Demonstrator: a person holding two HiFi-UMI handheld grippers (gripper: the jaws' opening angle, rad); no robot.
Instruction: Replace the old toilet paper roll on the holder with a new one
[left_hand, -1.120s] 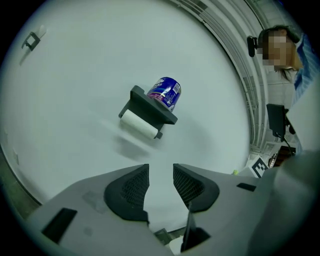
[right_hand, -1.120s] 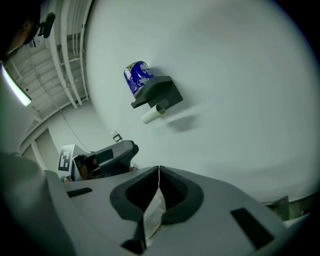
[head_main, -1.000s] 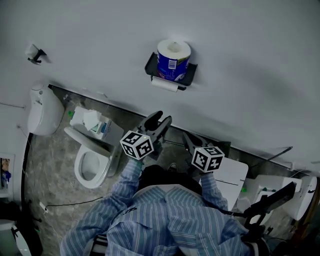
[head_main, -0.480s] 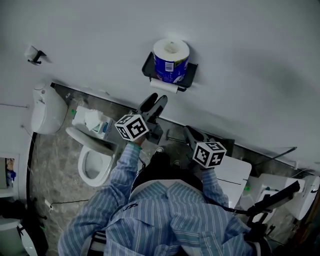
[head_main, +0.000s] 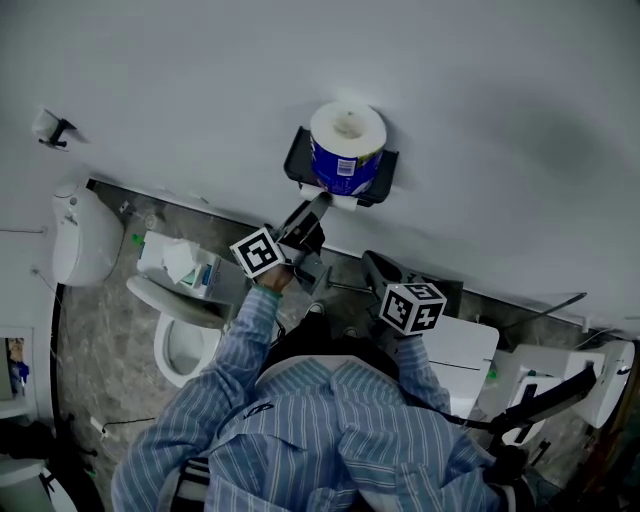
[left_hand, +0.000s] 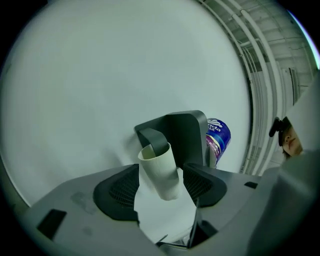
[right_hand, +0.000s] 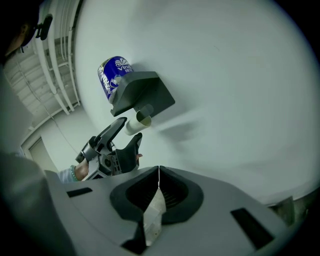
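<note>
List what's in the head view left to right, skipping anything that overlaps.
wall hook → toilet bowl → left tool → right tool, pinching a pale scrap

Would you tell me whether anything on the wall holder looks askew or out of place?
Yes: the spent cardboard core hangs tilted, not level, on the holder's arm; the wrapped new roll only stands on the top shelf.

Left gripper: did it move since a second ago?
Yes. In the head view the left gripper went up the picture toward the wall holder; its jaws have just been opening around the cardboard tube.
</note>
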